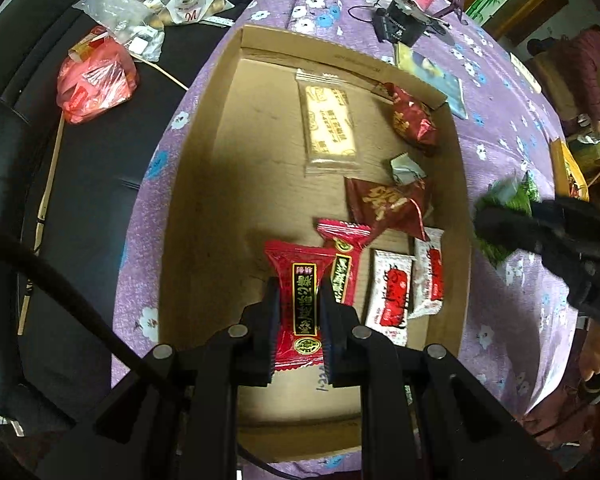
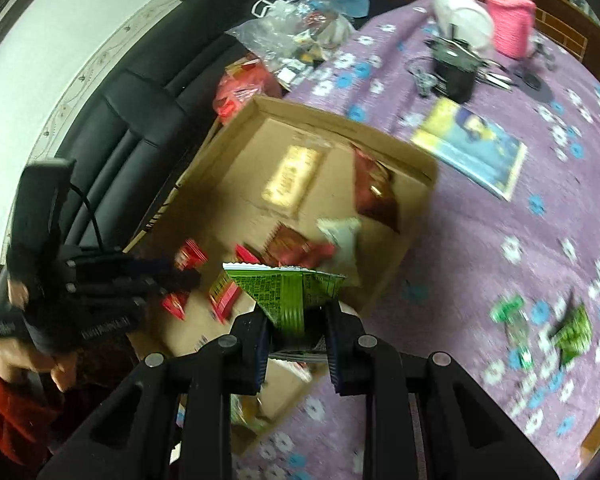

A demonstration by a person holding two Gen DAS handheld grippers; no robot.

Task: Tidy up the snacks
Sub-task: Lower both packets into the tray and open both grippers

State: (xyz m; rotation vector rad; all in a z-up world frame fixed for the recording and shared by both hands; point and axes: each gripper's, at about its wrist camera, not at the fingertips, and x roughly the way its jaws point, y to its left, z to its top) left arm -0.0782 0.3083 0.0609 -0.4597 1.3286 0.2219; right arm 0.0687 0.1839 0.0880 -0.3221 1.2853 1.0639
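Observation:
My left gripper (image 1: 299,286) is shut on a red snack packet (image 1: 300,264) with a black and gold label, hanging over the near part of an open cardboard box (image 1: 220,92). In the box lie a beige biscuit pack (image 1: 330,128), two dark red packets (image 1: 384,204), a second red packet (image 1: 342,264) and white-and-red sachets (image 1: 392,292). My right gripper (image 2: 296,310) is shut on a green snack packet (image 2: 288,290) just above the box's (image 2: 340,120) near right rim. From the left wrist view, the right gripper (image 1: 488,224) sits outside the box's right wall.
The box stands on a purple flowered tablecloth (image 2: 480,260). Two loose green packets (image 2: 572,332) lie on the cloth to the right. A booklet (image 2: 472,148), a black device (image 2: 456,68) and a pink knitted holder (image 2: 510,20) sit beyond. Plastic bags (image 1: 96,80) lie on a black sofa.

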